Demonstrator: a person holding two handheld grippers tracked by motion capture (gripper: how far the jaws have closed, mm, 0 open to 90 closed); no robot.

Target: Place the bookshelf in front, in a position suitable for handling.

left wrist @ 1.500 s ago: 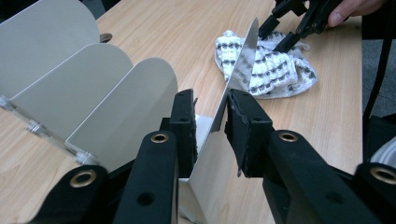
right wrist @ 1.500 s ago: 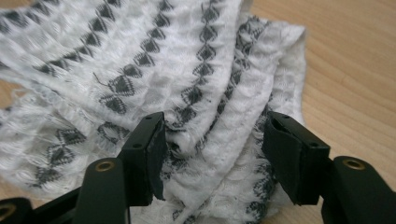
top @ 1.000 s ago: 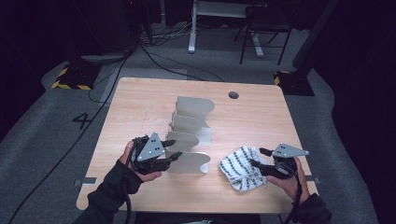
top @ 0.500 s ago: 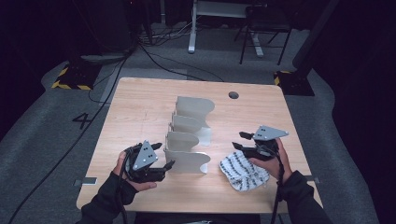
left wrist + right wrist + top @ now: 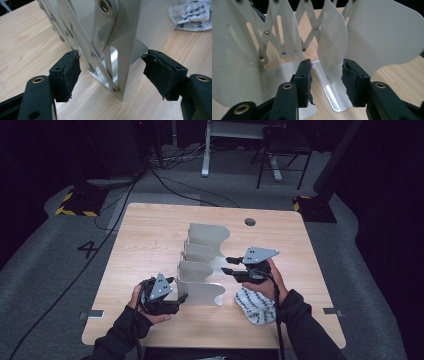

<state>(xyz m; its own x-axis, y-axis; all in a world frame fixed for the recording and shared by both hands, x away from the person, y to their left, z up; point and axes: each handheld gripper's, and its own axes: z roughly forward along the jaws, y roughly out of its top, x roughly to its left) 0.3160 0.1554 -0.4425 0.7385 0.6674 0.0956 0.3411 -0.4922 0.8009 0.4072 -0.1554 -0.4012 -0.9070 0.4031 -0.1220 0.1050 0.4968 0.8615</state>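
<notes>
Between the jaws of the left gripper (image 5: 112,75) stands the near end of the metal rack (image 5: 117,42), an expanding file divider of upright plates joined by riveted scissor strips. The jaws are spread wide, one pad off each side of the end plate's corner, and neither pad touches the metal. The corner of that plate rests on the table (image 5: 30,37) just ahead of the jaws, and the scissor strips run away from them to the left pad's side. Beyond the right pad, farther off, lies a black-and-white patterned cloth (image 5: 192,15) on the wood.

The jaws of the right gripper (image 5: 327,82) are also parted, with a narrower gap. In that gap lies the flat foot of one divider plate (image 5: 332,37), whose upright blade rises just ahead of the pads; the pads sit close on either side of it, but I cannot tell whether either one touches. Further plates stand off both sides of these jaws, and the scissor strips cross behind them.

From the high view, the left gripper (image 5: 176,296) is at the rack's (image 5: 202,265) nearest plate, and the right gripper (image 5: 229,265) points in at its middle plates from the opposite side. The cloth (image 5: 256,304) lies just behind the right gripper, partly under the person's hand and sleeve.
</notes>
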